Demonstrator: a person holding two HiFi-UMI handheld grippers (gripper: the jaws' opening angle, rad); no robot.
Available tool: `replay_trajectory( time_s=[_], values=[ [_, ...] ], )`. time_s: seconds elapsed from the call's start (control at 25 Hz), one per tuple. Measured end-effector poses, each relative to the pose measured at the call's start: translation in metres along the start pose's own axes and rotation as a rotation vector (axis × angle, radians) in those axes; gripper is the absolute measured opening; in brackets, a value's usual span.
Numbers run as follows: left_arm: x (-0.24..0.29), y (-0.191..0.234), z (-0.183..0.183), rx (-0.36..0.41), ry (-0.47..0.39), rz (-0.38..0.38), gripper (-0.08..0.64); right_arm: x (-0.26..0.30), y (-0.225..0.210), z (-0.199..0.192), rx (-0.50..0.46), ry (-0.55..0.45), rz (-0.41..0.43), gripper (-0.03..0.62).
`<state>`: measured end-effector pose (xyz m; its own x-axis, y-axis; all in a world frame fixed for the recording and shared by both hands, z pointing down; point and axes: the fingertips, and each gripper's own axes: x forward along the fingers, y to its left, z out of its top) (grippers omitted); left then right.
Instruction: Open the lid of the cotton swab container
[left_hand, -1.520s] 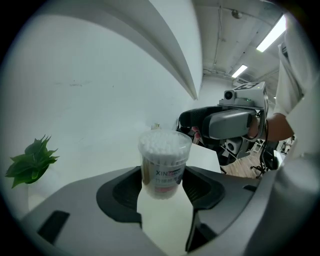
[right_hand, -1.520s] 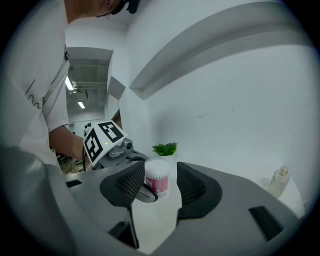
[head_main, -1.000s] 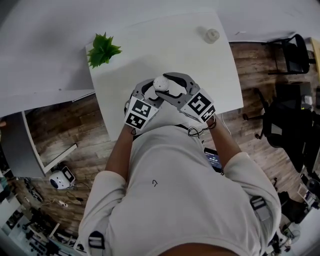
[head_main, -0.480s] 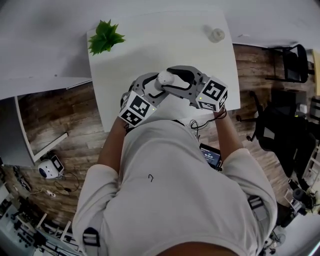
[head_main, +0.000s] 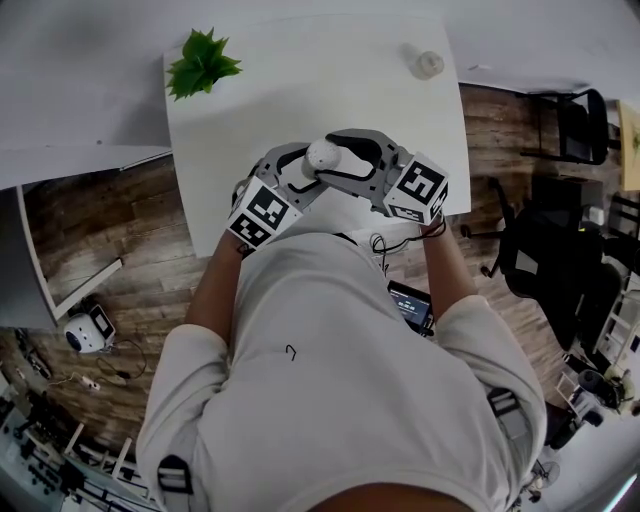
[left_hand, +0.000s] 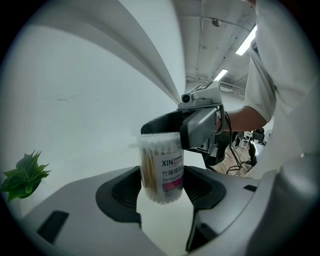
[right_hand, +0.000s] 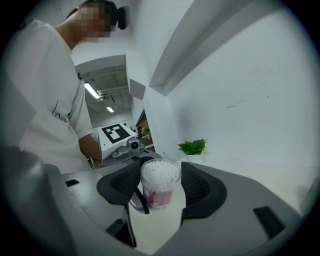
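A clear cotton swab container (left_hand: 161, 167) with a pink label is held up above the white table (head_main: 300, 80). My left gripper (left_hand: 161, 186) is shut on its lower body. From the opposite side my right gripper (right_hand: 159, 186) closes its dark pads round the container's top (right_hand: 160, 172), where the white swab heads show through the clear lid (left_hand: 159, 137). In the head view the two grippers meet at the container (head_main: 321, 154), the left gripper (head_main: 298, 168) on one side and the right gripper (head_main: 345, 160) on the other. Whether the lid has lifted I cannot tell.
A small green plant (head_main: 200, 62) stands at the table's far left corner. A small clear round object (head_main: 428, 63) sits at the far right corner. Black office chairs (head_main: 560, 240) stand on the wooden floor to the right. The person's torso fills the near side.
Both grippers have stayed closed together on the container. The pair drifted slightly, mostly with the head camera's own movement.
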<state>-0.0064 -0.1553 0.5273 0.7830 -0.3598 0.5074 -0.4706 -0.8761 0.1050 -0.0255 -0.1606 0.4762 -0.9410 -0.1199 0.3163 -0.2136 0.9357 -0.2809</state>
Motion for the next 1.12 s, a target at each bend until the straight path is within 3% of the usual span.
replay_trajectory(
  time_s=[0.12,0.28,0.48,0.64,0.72,0.96,1.12],
  values=[
    [-0.003,-0.003,0.000,0.021,0.000,-0.024,0.270,0.001,0.004,-0.001,-0.071,0.035,-0.035,0.262],
    [-0.005,-0.004,0.000,0.041,0.005,-0.029,0.270,0.003,0.007,-0.002,-0.083,0.042,-0.017,0.252],
    [-0.003,-0.008,-0.004,0.036,0.015,-0.025,0.270,0.000,0.006,-0.004,-0.039,0.071,0.002,0.249],
    [-0.003,-0.006,-0.007,0.144,0.055,0.021,0.262,-0.003,0.011,0.000,0.088,0.008,0.092,0.244],
    [-0.003,-0.006,-0.006,0.160,0.056,0.025,0.262,-0.004,0.011,0.003,0.126,-0.020,0.100,0.244],
    [-0.004,-0.007,-0.006,0.137,0.028,0.020,0.264,-0.004,0.012,0.003,0.102,0.010,0.085,0.247],
    [-0.003,-0.005,-0.004,0.126,0.006,0.030,0.264,-0.004,0.012,0.005,0.021,0.027,0.043,0.252]
  ],
)
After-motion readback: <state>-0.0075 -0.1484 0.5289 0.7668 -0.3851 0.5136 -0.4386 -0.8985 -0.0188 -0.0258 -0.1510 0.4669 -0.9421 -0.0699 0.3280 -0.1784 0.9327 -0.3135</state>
